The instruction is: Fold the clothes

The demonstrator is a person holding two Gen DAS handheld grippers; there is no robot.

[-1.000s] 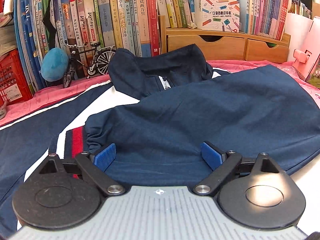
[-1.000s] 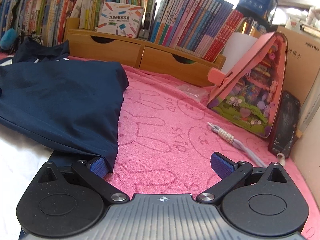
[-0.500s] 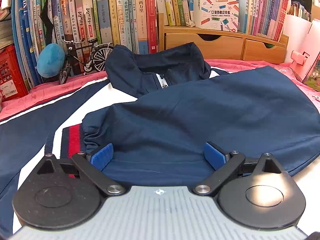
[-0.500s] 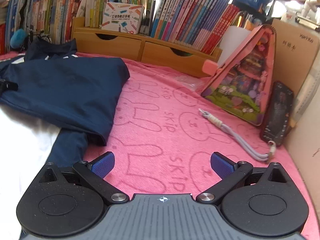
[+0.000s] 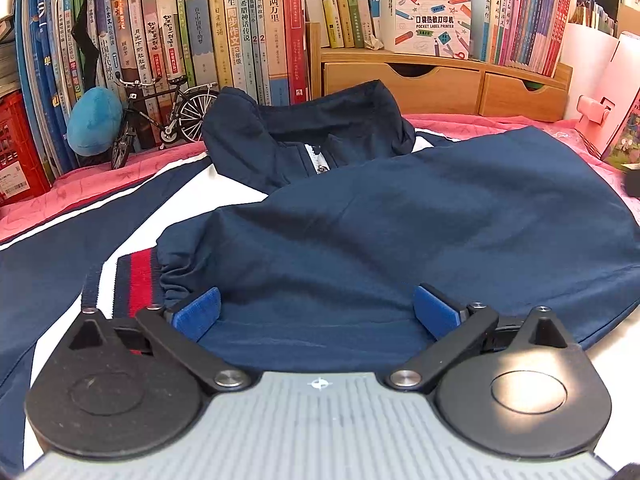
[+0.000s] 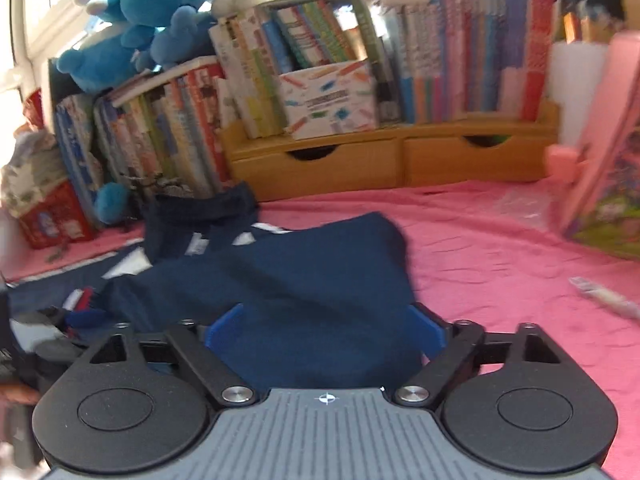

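Blur smears the right tongs (image 6: 326, 330) closing over jacket (image 6: 304, 280).

I see the jacket (image 5: 360, 216) lying on the cloth-covered table (image 6: 500, 248), its collar (image 5: 304, 132) at the far end, towards the row of books (image 5: 240, 32). A drawer unit (image 5: 440, 80) stands behind the jacket, to the right, with a box (image 5: 426, 20) on top. A model bicycle (image 5: 160, 116) stands left of the collar, before the books, a ball (image 5: 94, 120) beside it.

Navy zip-up jacket (image 5: 400, 216) with white panels and red-striped ribbed cuff: partly folded, collar raised, lying flat between and beyond both jaws.
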